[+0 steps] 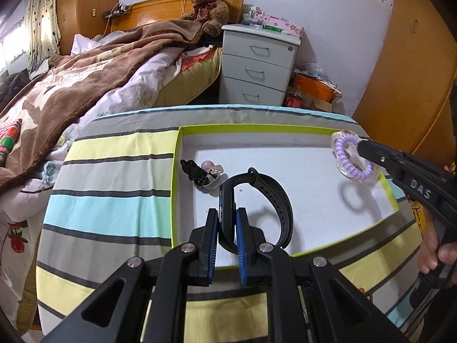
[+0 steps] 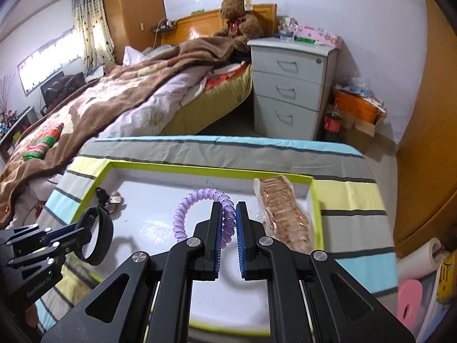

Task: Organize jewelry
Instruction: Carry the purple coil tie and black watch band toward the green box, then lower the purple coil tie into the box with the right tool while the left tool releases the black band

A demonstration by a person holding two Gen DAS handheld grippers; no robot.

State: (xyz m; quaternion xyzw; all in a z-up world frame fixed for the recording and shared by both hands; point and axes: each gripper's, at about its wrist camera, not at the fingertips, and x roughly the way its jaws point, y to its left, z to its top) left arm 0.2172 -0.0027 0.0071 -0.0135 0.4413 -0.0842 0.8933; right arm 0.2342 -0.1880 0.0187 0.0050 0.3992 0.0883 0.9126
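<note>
The left gripper, closed on the black watch band standing on edge, and the right gripper, closed on the purple coil bracelet, both hang above the tray floor directly below them.
</note>
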